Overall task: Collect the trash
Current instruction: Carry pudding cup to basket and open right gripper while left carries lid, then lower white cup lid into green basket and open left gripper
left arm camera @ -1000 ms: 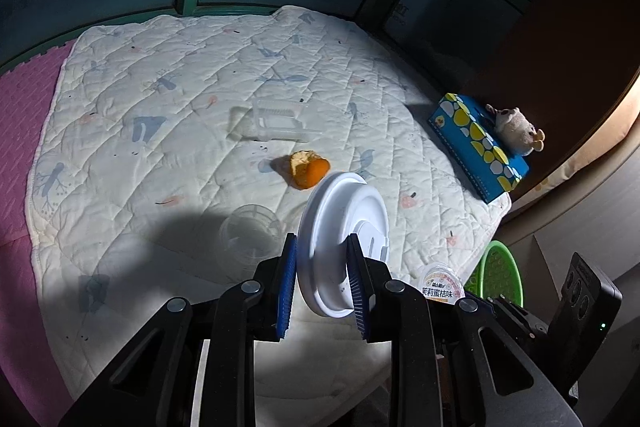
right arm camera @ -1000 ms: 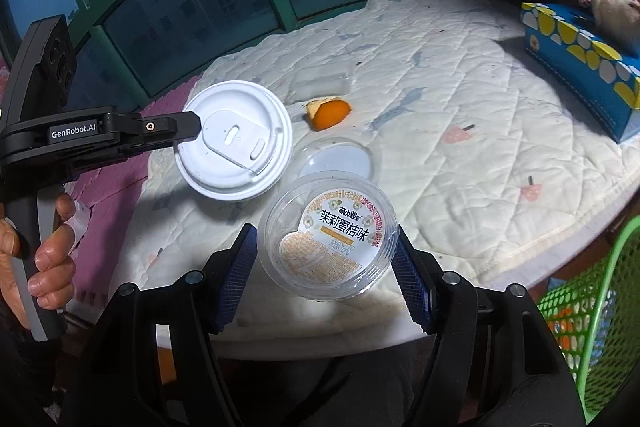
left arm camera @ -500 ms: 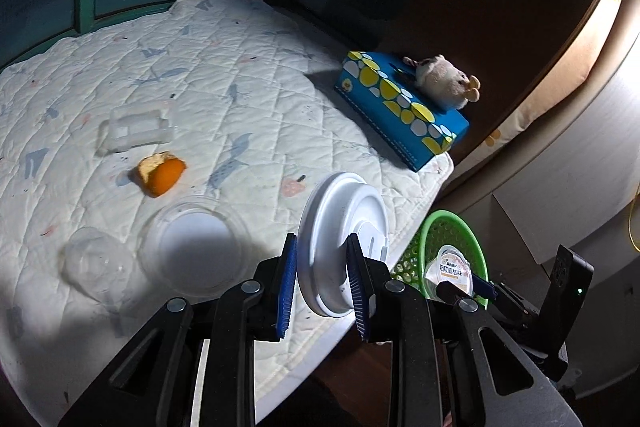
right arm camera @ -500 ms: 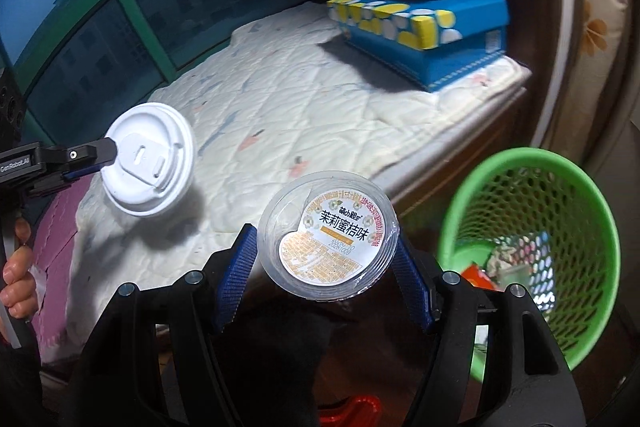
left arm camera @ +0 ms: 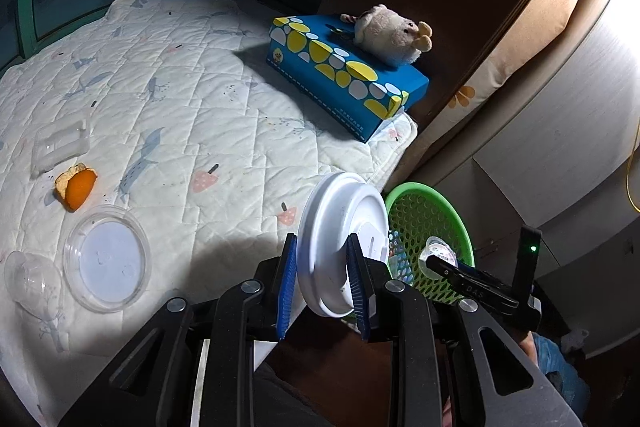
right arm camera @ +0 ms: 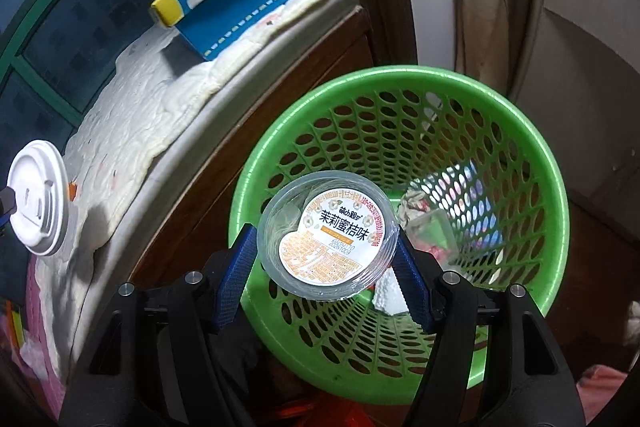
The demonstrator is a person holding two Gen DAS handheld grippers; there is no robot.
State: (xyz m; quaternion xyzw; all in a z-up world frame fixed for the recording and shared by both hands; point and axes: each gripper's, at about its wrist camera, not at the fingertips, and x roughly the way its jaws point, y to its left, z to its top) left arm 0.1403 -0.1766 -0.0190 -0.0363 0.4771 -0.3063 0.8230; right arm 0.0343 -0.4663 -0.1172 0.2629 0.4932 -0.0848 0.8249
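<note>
A: Right gripper (right arm camera: pixel 326 277)?
B: Clamped on the clear round jelly cup (right arm camera: pixel 328 235), printed label up. It's now over the green mesh basket (right arm camera: pixel 520 131); a second ago it was above the quilt.

A: Left gripper (left arm camera: pixel 322 285)?
B: Pinching the white domed plastic lid (left arm camera: pixel 344 243) edge-on, swung toward the basket (left arm camera: pixel 448 211).

A: Farther out?
B: Clear dish (left arm camera: pixel 106 259), orange peel (left arm camera: pixel 76 185), flat on the stitched quilt (left arm camera: pixel 192 99). Blue box (left arm camera: pixel 344 75), plush toy (left arm camera: pixel 390 35) on top.
</note>
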